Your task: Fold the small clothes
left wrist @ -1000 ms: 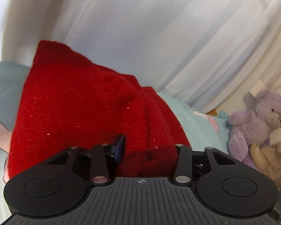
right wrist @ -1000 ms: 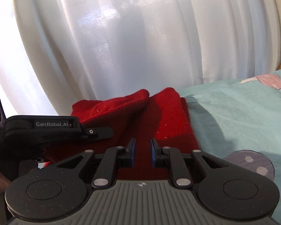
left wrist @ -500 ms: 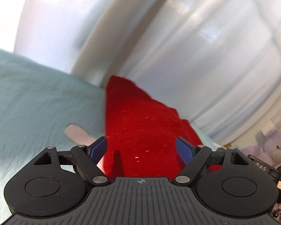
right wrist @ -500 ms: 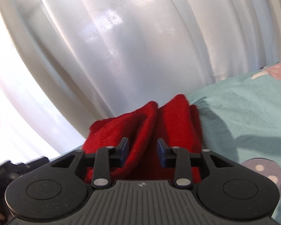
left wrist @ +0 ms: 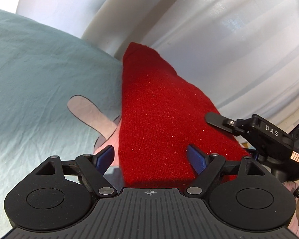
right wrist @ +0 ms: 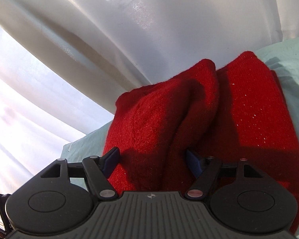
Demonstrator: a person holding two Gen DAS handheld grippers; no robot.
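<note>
A red knitted garment (left wrist: pixel 161 123) lies folded on the pale teal bedsheet (left wrist: pixel 39 69). My left gripper (left wrist: pixel 152 156) hovers at its near edge, jaws wide open, nothing pressed between the blue pads. In the right wrist view the same red garment (right wrist: pixel 199 119) shows two raised folds. My right gripper (right wrist: pixel 153 161) sits over its near end with the jaws still opening; one fold of the cloth bulges up between the fingers, and the pads do not press it. The right gripper's black body (left wrist: pixel 269 137) appears at the right of the left wrist view.
White curtains (left wrist: pixel 239 39) hang close behind the bed, right at the garment's far end. The sheet has grey and pink printed shapes (left wrist: pixel 85 111) left of the garment. Open sheet stretches to the left in the left wrist view.
Both grippers let go of the red garment and opened. The cloth, held up a second ago, now lies flat. The left gripper drew back and rolled; the right one swung across the garment.
</note>
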